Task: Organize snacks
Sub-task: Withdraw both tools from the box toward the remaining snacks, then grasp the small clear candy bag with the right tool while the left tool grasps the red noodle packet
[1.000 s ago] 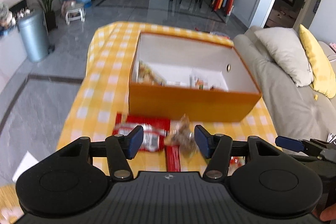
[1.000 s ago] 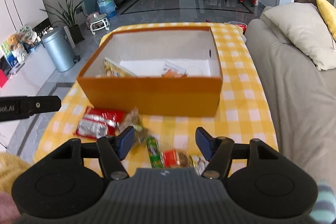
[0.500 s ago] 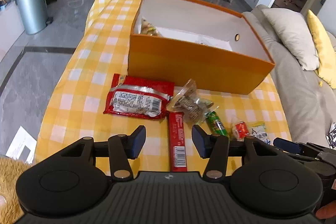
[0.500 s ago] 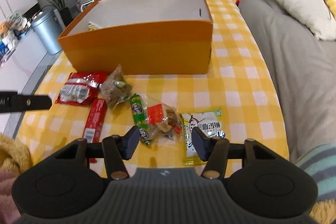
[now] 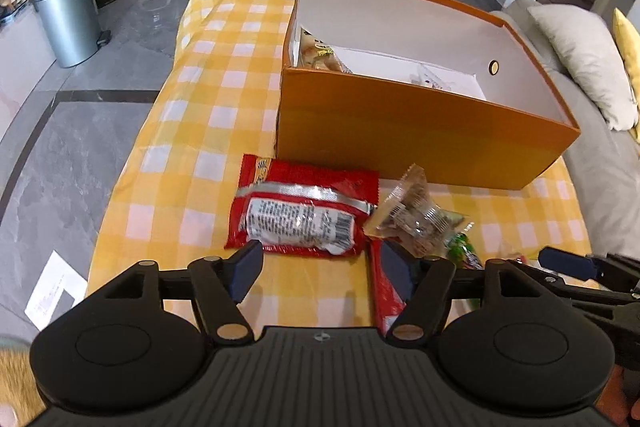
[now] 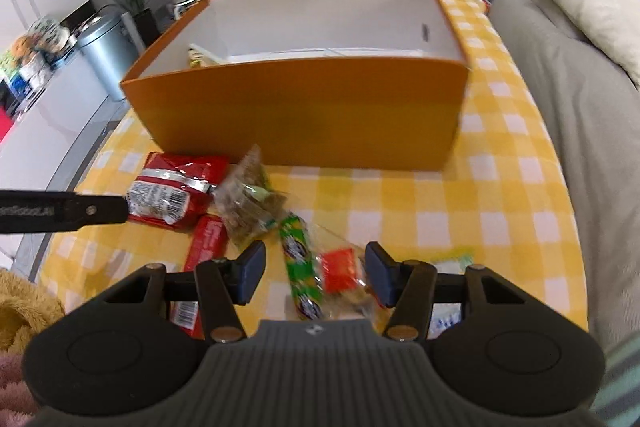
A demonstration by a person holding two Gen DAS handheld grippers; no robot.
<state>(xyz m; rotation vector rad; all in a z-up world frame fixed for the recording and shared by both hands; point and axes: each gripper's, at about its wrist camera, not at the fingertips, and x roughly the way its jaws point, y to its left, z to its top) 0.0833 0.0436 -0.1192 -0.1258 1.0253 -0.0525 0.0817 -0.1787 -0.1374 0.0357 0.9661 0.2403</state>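
An open orange box (image 5: 404, 131) stands on the yellow checked tablecloth (image 5: 208, 131), a few packets inside. Before its near wall lie a red packet (image 5: 300, 211), a clear bag of brown snacks (image 5: 416, 215), a red bar (image 6: 206, 243) and a green candy roll (image 6: 298, 263).

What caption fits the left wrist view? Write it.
Open left gripper above red snack packet, orange box behind.

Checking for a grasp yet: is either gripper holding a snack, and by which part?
Neither. Left gripper and right gripper are open above the snacks, pads touching nothing.
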